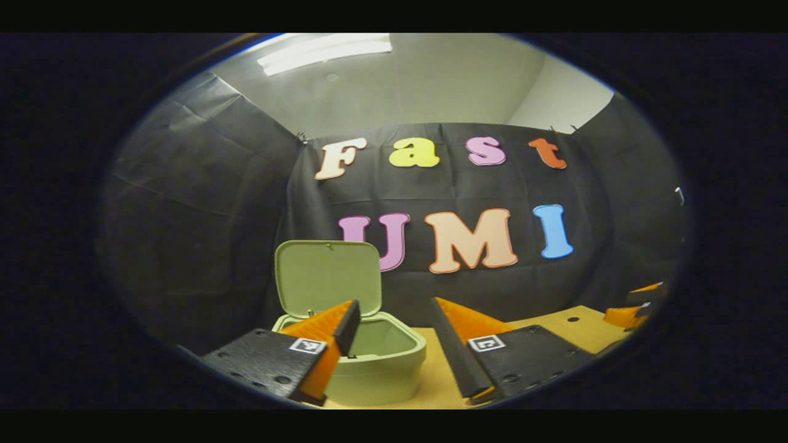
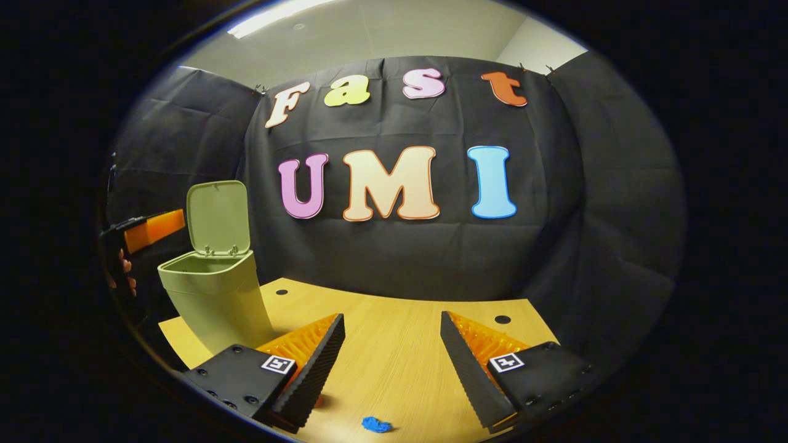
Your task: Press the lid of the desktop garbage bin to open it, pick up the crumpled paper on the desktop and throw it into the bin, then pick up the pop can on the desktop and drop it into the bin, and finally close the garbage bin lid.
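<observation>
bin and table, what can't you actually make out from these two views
- Bin contents: in the right gripper view the near wall hides the inside; in the left gripper view the left gripper finger covers part of the opening.
- Blue scrap: low in the right gripper view, too small to identify.
- Reddish patch: mostly hidden behind a finger of the right gripper.
- Bin base: cut off by the left gripper view's lower edge.
</observation>
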`<state>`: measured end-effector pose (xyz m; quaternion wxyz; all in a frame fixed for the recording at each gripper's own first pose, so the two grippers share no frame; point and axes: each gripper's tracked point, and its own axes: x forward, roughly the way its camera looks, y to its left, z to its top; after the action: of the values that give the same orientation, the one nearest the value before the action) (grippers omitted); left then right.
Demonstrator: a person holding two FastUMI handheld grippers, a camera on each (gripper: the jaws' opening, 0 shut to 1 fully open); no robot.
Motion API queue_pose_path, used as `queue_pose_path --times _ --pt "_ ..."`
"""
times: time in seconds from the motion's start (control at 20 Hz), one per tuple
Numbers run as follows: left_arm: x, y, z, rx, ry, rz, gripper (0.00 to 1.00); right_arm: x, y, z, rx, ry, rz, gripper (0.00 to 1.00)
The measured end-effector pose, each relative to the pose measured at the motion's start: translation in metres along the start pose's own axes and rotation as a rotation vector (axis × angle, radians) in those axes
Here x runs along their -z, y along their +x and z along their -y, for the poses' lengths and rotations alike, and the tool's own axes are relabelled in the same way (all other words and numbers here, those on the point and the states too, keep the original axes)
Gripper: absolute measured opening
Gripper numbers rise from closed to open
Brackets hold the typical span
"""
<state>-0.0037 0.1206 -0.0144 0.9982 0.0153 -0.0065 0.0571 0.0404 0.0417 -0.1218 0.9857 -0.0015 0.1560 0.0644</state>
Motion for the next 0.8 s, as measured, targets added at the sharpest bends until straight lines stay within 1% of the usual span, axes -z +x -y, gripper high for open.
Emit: queue_pose_path --times 0.05,0.15,0.25,0.3,0.4,0.6,0.8 --pt "-0.003 -0.003 0.000 -0.004 0.007 0.004 0.81 0.010 0.004 -0.001 -0.010 -0.009 -0.020 0.98" --pt "-0.010 -0.010 0.004 -0.007 0.003 0.021 0.83 0.032 0.014 -0.005 -0.027 -0.027 -0.066 1.00" --pt "-0.012 -0.015 0.004 -0.015 0.003 0.025 0.93 0.062 0.022 -0.006 -0.039 -0.045 -0.132 0.98" --pt "-0.010 -0.018 0.004 -0.020 0.006 0.022 0.93 0.077 0.026 -0.007 -0.044 -0.051 -0.165 1.00" --pt "-0.010 -0.021 -0.002 -0.034 0.010 0.017 0.93 0.107 0.032 -0.007 -0.052 -0.064 -0.232 0.98" --pt "-0.009 -0.029 -0.017 -0.070 0.020 0.009 0.93 0.164 0.045 -0.006 -0.062 -0.093 -0.382 0.99" --pt "-0.011 -0.034 -0.032 -0.106 0.045 0.010 0.94 0.212 0.044 -0.003 -0.058 -0.126 -0.517 0.99"
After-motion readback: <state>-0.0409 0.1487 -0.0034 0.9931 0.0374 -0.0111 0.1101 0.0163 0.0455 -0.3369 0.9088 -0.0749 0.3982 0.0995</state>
